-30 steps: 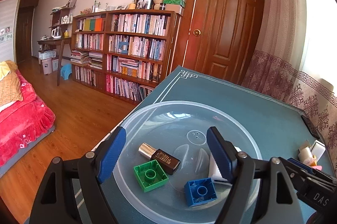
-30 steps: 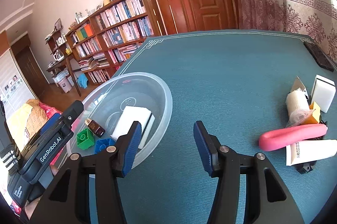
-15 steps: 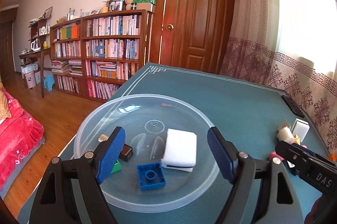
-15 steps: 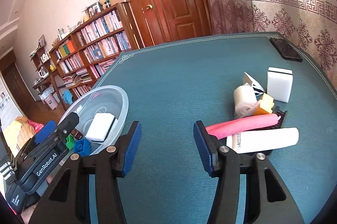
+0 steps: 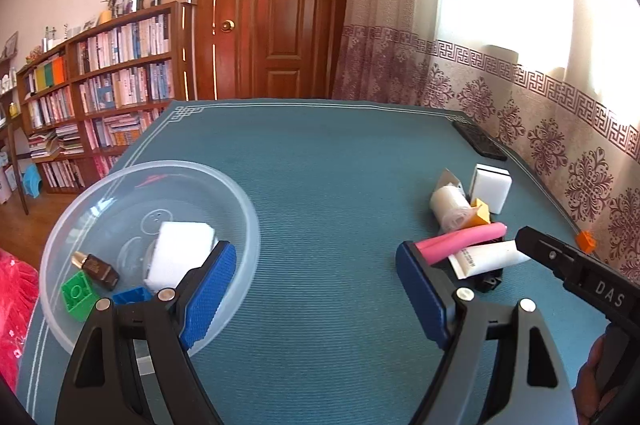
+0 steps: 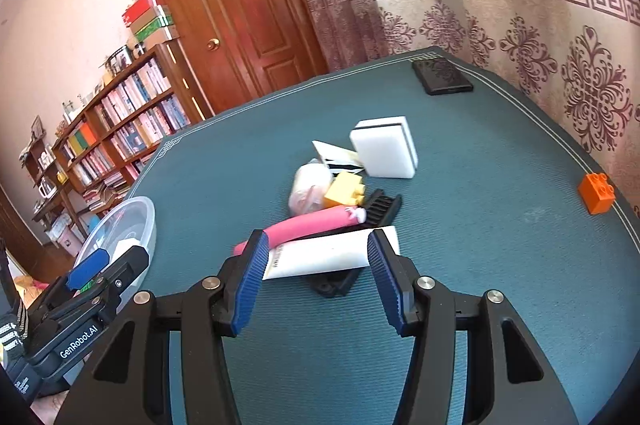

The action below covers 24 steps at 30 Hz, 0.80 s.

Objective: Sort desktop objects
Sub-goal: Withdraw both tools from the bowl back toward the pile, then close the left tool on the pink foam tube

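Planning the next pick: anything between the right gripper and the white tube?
Nothing visible. The right gripper is open, facing the white tube across bare mat. The pink roll lies just behind the tube, touching it.

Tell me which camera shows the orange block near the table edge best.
The right wrist view. There the orange block sits whole and unobstructed on the teal table, studs visible, apart from the pile. The left wrist view shows only a small orange corner beyond the other gripper's body, too small for detail.

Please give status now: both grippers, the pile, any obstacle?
Left gripper open, empty. Right gripper open, empty, facing white squeeze tube in pile. Pink foam stick lies beside tube.
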Motion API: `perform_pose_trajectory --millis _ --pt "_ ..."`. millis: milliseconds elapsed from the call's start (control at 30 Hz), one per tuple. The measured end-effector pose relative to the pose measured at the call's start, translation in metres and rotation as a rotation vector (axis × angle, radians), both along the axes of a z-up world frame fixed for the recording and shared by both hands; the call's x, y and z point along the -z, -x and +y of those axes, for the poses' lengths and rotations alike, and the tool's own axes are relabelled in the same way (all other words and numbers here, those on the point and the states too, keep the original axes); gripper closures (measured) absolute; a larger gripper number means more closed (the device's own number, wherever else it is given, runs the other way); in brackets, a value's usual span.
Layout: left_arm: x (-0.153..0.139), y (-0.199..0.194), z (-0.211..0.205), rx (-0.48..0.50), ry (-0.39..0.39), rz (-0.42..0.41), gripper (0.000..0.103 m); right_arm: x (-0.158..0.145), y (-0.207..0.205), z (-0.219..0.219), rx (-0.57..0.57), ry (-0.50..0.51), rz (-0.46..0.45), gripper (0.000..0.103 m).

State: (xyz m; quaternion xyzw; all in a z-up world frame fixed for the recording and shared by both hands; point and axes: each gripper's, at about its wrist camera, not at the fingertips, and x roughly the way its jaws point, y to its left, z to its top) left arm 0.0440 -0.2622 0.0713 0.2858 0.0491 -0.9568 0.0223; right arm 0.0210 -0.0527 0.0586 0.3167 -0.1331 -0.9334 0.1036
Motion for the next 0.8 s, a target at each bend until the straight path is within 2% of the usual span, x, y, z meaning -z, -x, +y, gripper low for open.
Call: perform_pose_trajectory --millis 333,800 --pt "0.009 0.035 0.032 0.102 -0.03 -0.068 0.018 0.009 0.0 0.055 0.099 0.026 -0.025 0.048" --pt "0.029 0.083 0.072 0.32 -0.009 -0.165 0.018 0.018 0.004 0.076 0.129 0.049 -0.045 0.048"
